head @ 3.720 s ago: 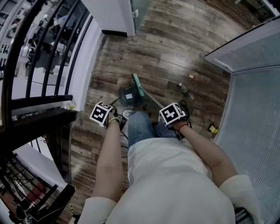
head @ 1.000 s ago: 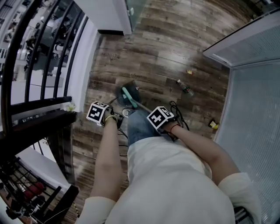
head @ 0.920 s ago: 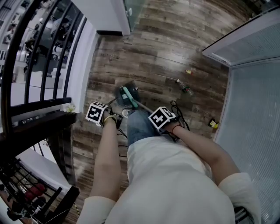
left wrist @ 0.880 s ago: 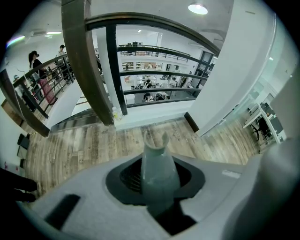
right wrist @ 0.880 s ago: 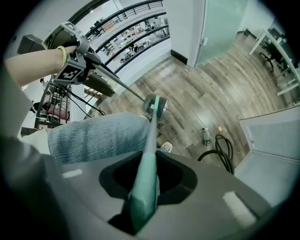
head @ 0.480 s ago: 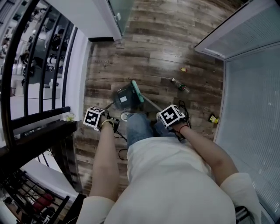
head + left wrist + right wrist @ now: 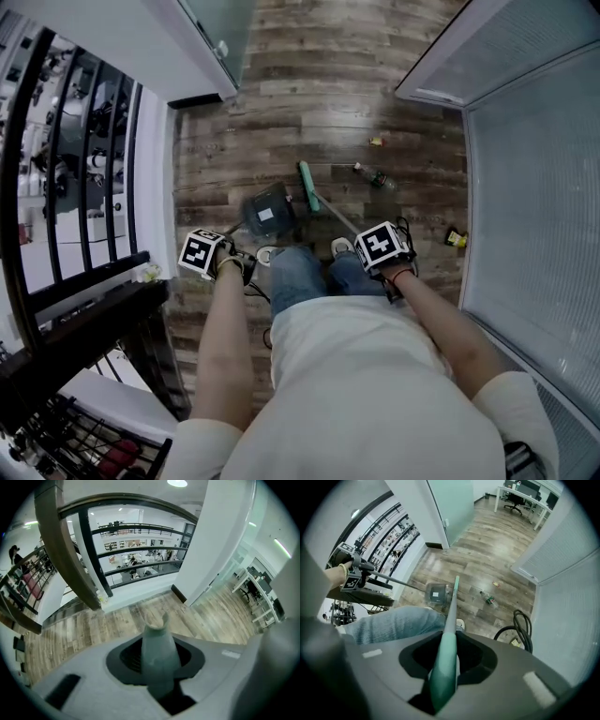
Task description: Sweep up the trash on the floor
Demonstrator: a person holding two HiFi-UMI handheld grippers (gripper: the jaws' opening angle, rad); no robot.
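A long teal-handled broom (image 7: 450,616) is held by the right gripper (image 7: 443,665), whose 2 jaws are closed tight on the teal grip of its shaft. The shaft is seen running away from the jaws down to the dark wood-plank floor (image 7: 309,103), where the narrow teal broom head (image 7: 307,185) is set just beside a dark grey long-handled dustpan (image 7: 269,211). The left gripper (image 7: 158,672) is clamped on the pale grey-green top end of the dustpan handle (image 7: 158,641); its jaws are shut around that end, and the tip is seen protruding past them. In the head view the dustpan is placed ahead of the person's blue-jeaned legs (image 7: 298,277), and the broom head is found at its right edge; whether the 2 touch cannot be told

3 pieces of trash are seen on the floor to the right of the broom: a clear plastic bottle (image 7: 369,175) laid on its side near the broom head, a small yellow scrap (image 7: 375,142) beyond it, and a small yellow-and-black item (image 7: 455,238) close to the pale ribbed wall panel (image 7: 525,187). A looped black cable (image 7: 522,625) is seen just beside the right gripper, and a black metal railing (image 7: 75,159) is seen along the left side
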